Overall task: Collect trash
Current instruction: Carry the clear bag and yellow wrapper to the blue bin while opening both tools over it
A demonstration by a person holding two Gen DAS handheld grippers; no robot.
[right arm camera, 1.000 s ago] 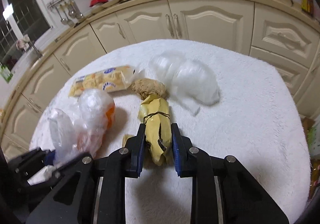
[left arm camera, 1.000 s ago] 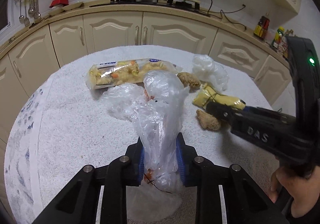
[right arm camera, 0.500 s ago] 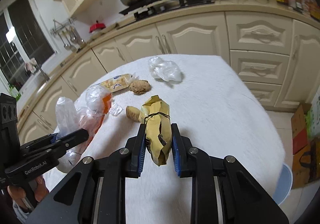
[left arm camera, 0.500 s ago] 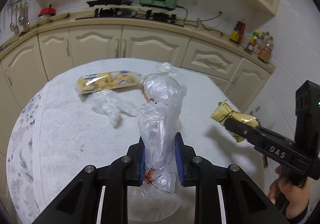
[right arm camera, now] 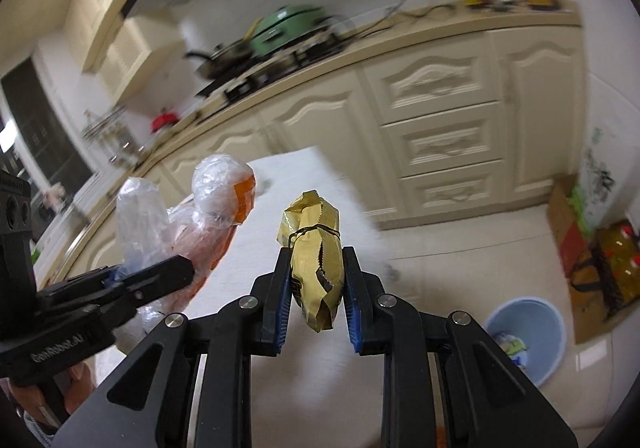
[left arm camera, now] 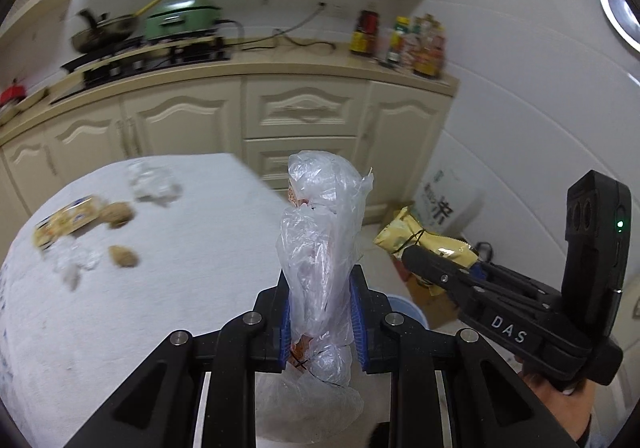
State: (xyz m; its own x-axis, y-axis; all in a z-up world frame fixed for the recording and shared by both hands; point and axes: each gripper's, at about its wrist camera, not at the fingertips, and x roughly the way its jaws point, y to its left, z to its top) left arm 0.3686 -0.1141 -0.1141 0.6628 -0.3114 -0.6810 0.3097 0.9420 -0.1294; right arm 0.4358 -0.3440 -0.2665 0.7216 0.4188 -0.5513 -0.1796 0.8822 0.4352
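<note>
A crumpled clear plastic bag [left arm camera: 320, 248] with orange inside is clamped between the blue pads of the left gripper [left arm camera: 322, 322] and stands upright above the edge of the white-covered table [left arm camera: 160, 308]. A gold snack wrapper [right arm camera: 316, 260], tied with a black band, is pinched by the right gripper [right arm camera: 316, 304], held off the table over the floor. A light blue bin [right arm camera: 524, 332] with some rubbish in it is seen on the floor, lower right of the wrapper. On the table are left a yellow noodle packet [left arm camera: 64, 224], two brown lumps [left arm camera: 118, 214] and more clear plastic [left arm camera: 154, 188].
</note>
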